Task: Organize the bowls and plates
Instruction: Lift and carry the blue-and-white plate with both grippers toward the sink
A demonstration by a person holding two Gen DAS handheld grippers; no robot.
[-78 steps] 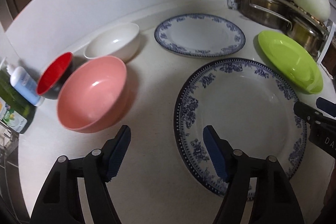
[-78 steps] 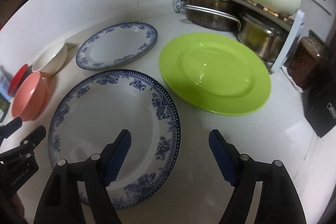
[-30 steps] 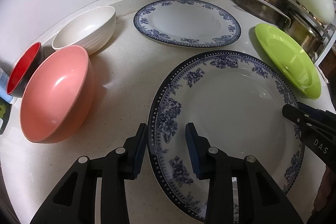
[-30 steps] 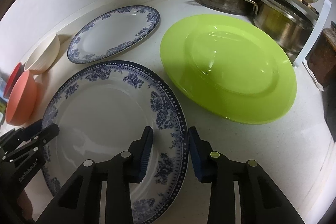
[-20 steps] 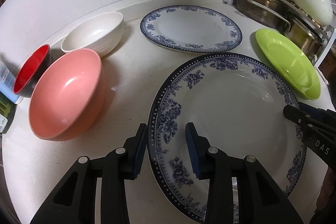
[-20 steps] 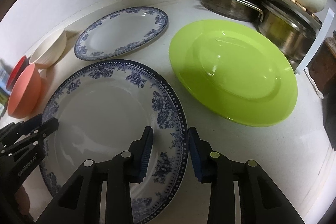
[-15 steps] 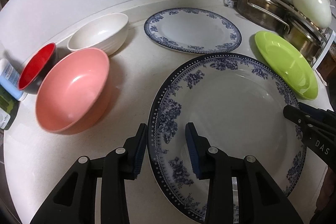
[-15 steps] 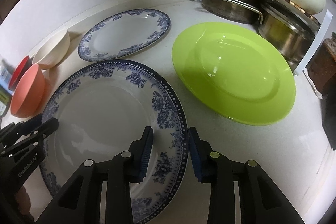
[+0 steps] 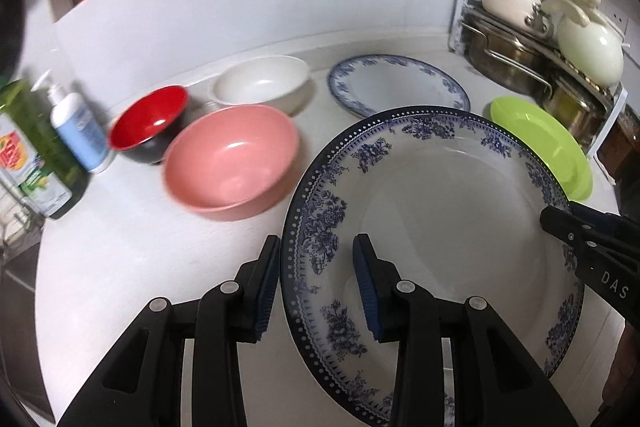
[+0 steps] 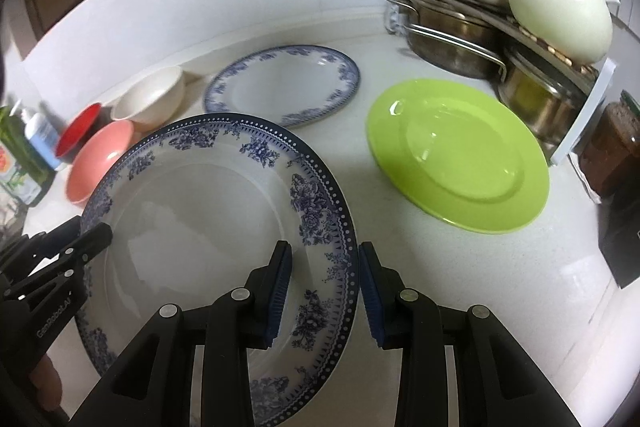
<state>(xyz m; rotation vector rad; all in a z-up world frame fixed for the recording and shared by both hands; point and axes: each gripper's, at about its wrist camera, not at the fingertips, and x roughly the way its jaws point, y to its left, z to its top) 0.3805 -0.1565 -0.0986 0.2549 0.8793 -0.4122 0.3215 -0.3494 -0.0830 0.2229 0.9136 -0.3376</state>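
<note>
Looking along the left gripper (image 9: 316, 283), its narrowed fingers clamped the left rim of the large blue-patterned plate (image 9: 440, 211), held above the white counter (image 9: 120, 259) beside the pink bowl (image 9: 232, 163), with the red bowl (image 9: 148, 123) and white bowl (image 9: 260, 83) behind. From the right gripper (image 10: 325, 285), its narrowed fingers pinched the plate's right rim, near the green plate (image 10: 460, 151) and smaller blue-patterned plate (image 10: 284, 85).
</note>
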